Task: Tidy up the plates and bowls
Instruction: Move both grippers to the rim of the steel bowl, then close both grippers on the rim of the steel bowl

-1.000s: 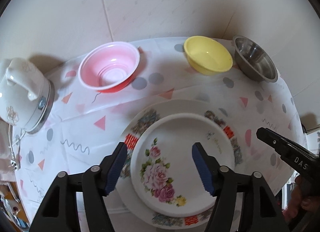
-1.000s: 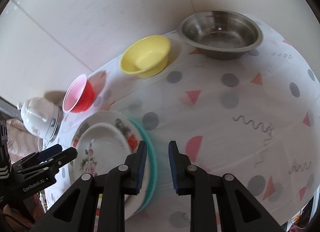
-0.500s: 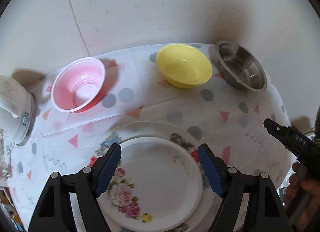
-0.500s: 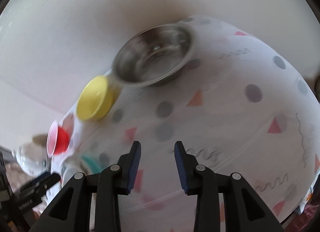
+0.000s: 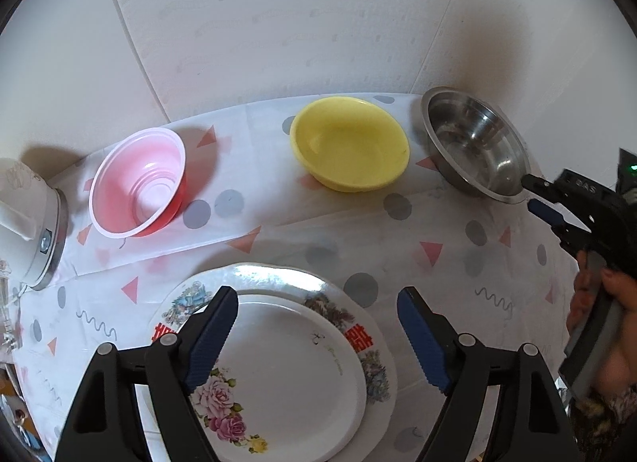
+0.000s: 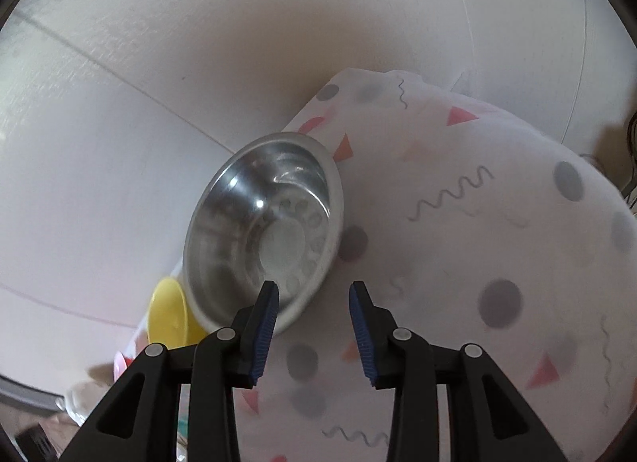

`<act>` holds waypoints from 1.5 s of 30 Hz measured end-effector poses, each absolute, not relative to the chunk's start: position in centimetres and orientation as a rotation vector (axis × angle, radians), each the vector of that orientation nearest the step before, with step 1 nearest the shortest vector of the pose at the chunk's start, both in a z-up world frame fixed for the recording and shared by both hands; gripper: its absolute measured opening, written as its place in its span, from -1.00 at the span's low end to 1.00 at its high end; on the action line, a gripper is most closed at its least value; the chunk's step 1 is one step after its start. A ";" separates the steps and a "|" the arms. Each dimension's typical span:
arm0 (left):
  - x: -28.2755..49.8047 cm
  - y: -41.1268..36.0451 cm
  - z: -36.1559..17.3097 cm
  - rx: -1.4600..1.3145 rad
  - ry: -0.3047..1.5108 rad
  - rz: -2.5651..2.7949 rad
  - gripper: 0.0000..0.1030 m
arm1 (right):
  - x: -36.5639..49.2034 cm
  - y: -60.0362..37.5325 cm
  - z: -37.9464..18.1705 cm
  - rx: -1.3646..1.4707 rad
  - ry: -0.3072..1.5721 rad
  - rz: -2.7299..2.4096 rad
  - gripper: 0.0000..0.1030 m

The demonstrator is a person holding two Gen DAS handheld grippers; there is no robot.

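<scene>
Where half second ago steel bowl (image 6: pixel 264 229) sat well ahead, right gripper (image 6: pixel 313 326) now reaches its near rim, jaws wider, empty, one finger over rim. Left gripper (image 5: pixel 316 336) wide open, empty, above stacked floral plates (image 5: pixel 278 366) on surface (image 5: pixel 438 247).

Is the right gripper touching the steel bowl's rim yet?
Cannot tell. In the right wrist view the open right gripper straddles the round stainless steel bowl's near rim, but neither view plainly shows contact or a gap.
</scene>
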State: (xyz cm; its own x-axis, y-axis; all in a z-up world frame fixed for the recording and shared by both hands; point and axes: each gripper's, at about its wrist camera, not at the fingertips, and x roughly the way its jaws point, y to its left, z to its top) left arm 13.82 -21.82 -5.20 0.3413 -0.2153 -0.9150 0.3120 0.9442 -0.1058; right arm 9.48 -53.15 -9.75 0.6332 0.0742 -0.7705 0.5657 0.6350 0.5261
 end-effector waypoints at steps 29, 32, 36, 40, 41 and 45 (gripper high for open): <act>16.2 -29.3 -6.1 0.100 1.203 -0.379 0.61 | 8.6 -55.4 -12.1 0.791 0.956 -0.230 -0.72; 16.8 -30.2 -6.5 0.106 1.209 -0.390 0.61 | 7.7 -55.6 -11.9 0.776 0.964 -0.235 -0.72; 17.4 -31.6 -6.9 0.108 1.212 -0.414 0.61 | 6.5 -55.7 -12.0 0.776 0.965 -0.235 -0.72; 18.1 -33.9 -7.4 0.110 1.214 -0.455 0.61 | 5.8 -55.9 -12.2 0.780 0.968 -0.233 -0.72; 18.3 -34.6 -7.6 0.118 1.216 -0.465 0.61 | 5.6 -55.9 -12.3 0.778 0.970 -0.234 -0.72; 19.2 -36.8 -8.0 0.145 1.211 -0.501 0.58 | 5.5 -56.2 -12.6 0.777 0.974 -0.240 -0.72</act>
State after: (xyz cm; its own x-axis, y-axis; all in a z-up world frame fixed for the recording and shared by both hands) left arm 19.21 -36.79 -7.98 0.2586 -0.2922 -0.9207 0.4437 0.8826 -0.1555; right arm 5.52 -56.18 -12.65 0.5605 0.1498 -0.8145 0.5110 0.7114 0.4825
